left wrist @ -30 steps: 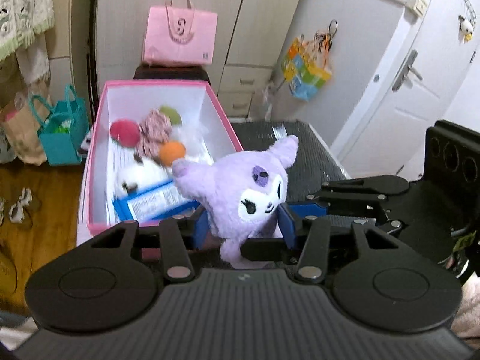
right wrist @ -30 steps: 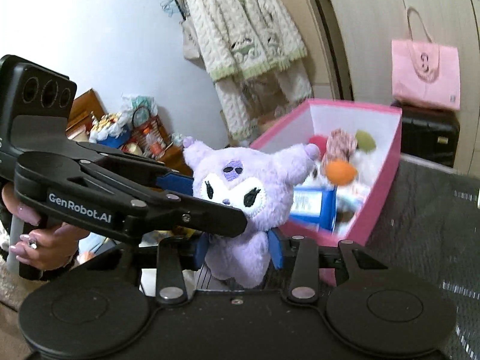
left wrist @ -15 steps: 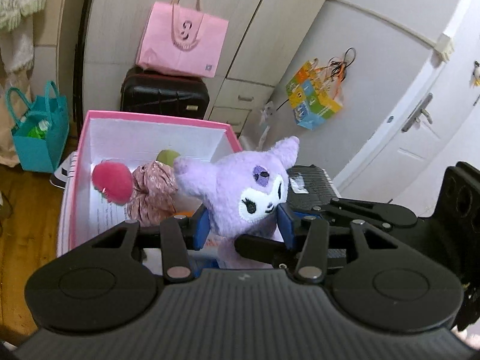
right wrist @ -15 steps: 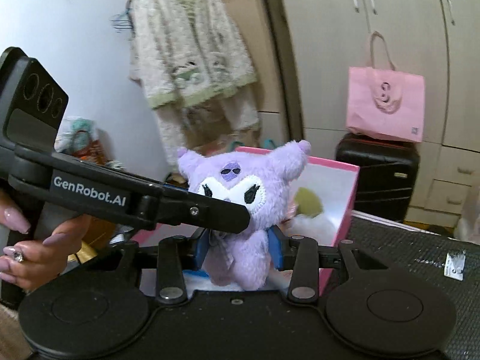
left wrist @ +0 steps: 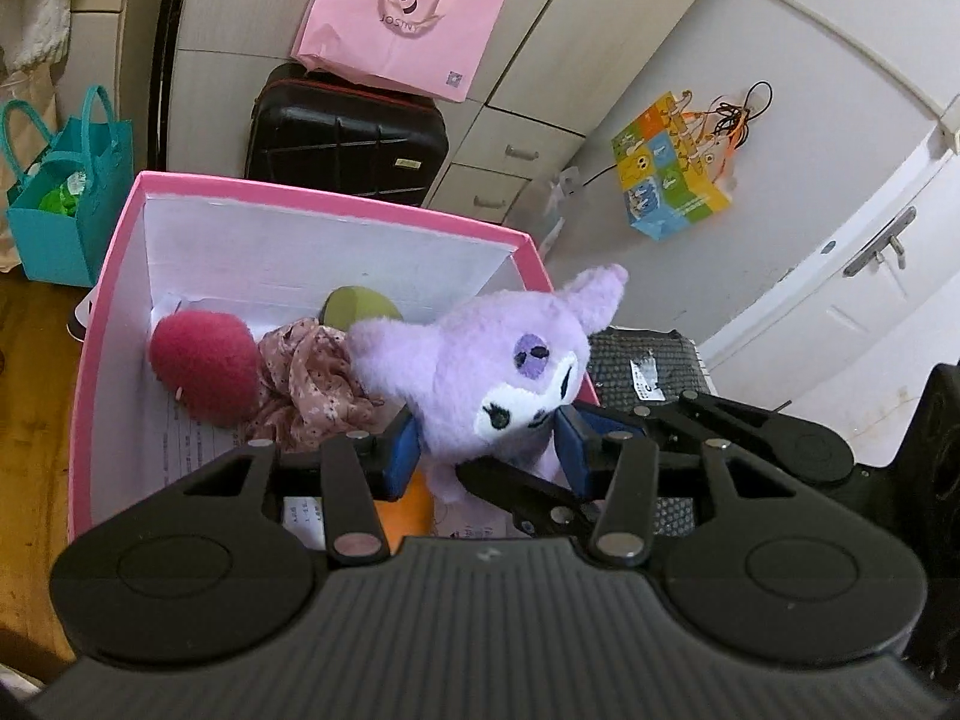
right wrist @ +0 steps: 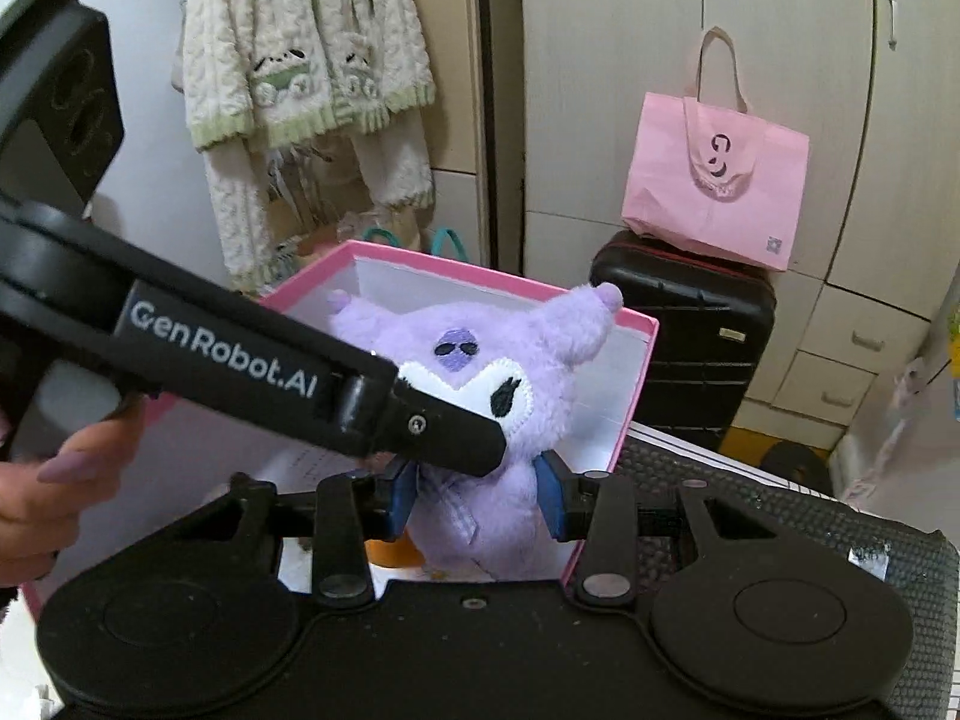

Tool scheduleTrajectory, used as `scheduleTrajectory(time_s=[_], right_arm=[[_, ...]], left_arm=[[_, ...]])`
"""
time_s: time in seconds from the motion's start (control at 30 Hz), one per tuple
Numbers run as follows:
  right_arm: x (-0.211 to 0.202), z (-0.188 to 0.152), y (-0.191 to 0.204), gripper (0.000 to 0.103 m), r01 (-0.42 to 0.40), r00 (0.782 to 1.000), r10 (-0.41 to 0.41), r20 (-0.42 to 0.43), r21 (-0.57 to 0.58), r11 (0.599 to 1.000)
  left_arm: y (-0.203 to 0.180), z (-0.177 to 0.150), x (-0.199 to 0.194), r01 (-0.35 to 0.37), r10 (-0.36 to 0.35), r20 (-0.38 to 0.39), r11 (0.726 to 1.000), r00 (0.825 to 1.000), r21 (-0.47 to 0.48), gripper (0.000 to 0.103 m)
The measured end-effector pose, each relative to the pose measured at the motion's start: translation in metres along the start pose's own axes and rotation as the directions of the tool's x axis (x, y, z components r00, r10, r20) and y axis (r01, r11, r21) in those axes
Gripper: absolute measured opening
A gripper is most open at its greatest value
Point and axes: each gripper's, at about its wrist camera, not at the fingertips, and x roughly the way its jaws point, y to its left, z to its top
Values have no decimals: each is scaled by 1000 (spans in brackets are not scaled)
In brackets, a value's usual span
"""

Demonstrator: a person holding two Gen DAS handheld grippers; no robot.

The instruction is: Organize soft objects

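Purple plush toy with pointed ears and white face patch [left wrist: 510, 372] sits between both tools, over the near right corner of the pink-rimmed open cardboard box [left wrist: 120, 276], head raised above the rim.

Left hand-held gripper [left wrist: 489, 447]: blue pads flank the toy's lower head and neck; jaws are opening, pads seem barely touching the fur on either side. Grip looks loose at best.

Right hand-held gripper [right wrist: 477, 504]: clenched on the toy's body, blue pads [right wrist: 401, 495] pressing its lower torso from both sides. This one carries the load.

Key relation: toy stands roughly upright, long axis running up from the right hand-held gripper's pads, ears tilted toward the box's far wall. Box interior lies directly ahead of and below both tools. Left tool's arm crosses in front of the toy's face in the right wrist view.

Inside the box: dark red fuzzy ball [left wrist: 201, 366], floral pink fabric scrunchie [left wrist: 312, 384], olive-green rounded soft piece [left wrist: 354, 309], printed paper lining the floor.

Judgement: release into the box is near; the right side is better placed to lower it.
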Motion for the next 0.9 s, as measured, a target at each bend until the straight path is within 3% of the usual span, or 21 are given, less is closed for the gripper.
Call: scheduleTrajectory(time_s=[0.17, 0.57, 0.9], right_arm=[[-8, -7, 13, 51, 89, 995, -84, 58, -87, 992], [-80, -41, -4, 52, -15, 988, 6, 153, 56, 998], [-136, -65, 10, 52, -20, 972, 10, 236, 41, 999]], left_arm=[[-7, -7, -18, -89, 84, 95, 994, 992, 56, 53], [-35, -56, -86, -127, 93, 213, 980, 973, 150, 58], [-80, -106, -132, -197, 119, 311, 952, 943, 233, 60]])
